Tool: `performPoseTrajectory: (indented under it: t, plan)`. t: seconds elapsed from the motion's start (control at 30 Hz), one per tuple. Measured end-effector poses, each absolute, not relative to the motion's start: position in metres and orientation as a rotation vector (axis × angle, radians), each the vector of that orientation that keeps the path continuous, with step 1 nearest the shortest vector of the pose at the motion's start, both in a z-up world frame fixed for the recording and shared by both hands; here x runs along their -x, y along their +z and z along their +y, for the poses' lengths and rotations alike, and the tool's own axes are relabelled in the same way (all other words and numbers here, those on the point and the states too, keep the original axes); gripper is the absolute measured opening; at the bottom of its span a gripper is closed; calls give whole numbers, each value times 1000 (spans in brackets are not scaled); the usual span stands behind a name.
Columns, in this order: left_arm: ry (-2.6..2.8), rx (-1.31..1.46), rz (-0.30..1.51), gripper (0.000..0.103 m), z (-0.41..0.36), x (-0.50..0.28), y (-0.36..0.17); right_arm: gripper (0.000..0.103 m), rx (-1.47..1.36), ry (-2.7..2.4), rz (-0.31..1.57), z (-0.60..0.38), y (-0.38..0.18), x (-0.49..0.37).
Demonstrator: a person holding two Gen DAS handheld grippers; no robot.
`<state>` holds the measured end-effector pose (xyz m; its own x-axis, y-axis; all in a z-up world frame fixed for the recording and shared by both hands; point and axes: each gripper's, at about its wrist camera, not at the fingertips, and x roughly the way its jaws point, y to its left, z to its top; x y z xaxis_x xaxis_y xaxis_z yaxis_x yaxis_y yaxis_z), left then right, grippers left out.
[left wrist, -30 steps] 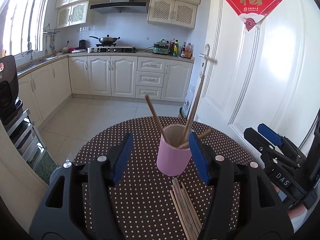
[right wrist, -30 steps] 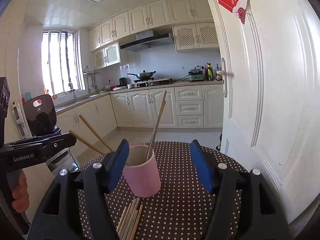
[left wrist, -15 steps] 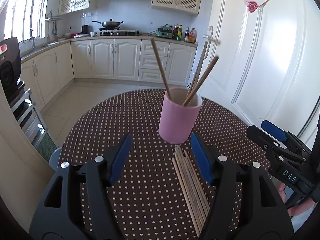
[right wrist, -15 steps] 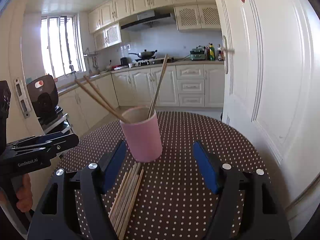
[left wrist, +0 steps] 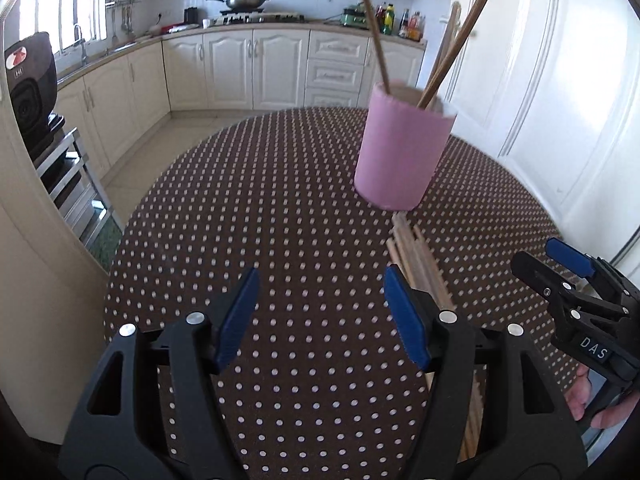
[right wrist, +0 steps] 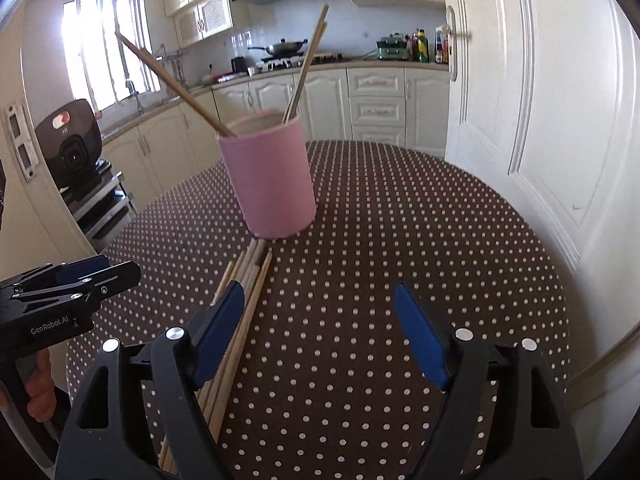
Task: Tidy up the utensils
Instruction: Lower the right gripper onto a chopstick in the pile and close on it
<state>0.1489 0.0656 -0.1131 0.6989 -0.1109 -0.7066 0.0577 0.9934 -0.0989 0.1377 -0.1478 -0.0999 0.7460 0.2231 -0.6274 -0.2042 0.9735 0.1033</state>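
A pink cup (left wrist: 404, 148) (right wrist: 272, 184) stands on the round brown dotted table (left wrist: 280, 200) (right wrist: 400, 220), with three wooden chopsticks (left wrist: 376, 36) (right wrist: 304, 68) leaning in it. A bundle of several loose chopsticks (left wrist: 416, 264) (right wrist: 248, 280) lies flat on the table, just in front of the cup. My left gripper (left wrist: 320, 276) (right wrist: 120, 266) hovers open over bare cloth, and the bundle runs under its right finger. My right gripper (right wrist: 318, 292) (left wrist: 538, 252) has its jaws opening with nothing between them, and the bundle passes under its left finger.
A white door (right wrist: 540, 100) stands close behind the table on the right. Left of the table are a black appliance (left wrist: 28, 84) on a metal rack and the kitchen cabinets (left wrist: 248, 68). A hand (left wrist: 584, 396) holds the right gripper's grip.
Both grippers have come down and tipped toward the table, so the cup now sits higher and larger in both views. The right jaws have spread wider.
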Motion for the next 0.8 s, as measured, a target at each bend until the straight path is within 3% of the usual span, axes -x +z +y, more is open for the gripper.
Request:
performPoseTrajectory:
  t: [0.2,0.8]
  plan:
    - [-95,82,861,65,65,-152,-129,83,-8,228,751,-142,-115,-139]
    - [-178,129,1012,69,54,-153,-144,84,62,204,874,-121,-133,-145]
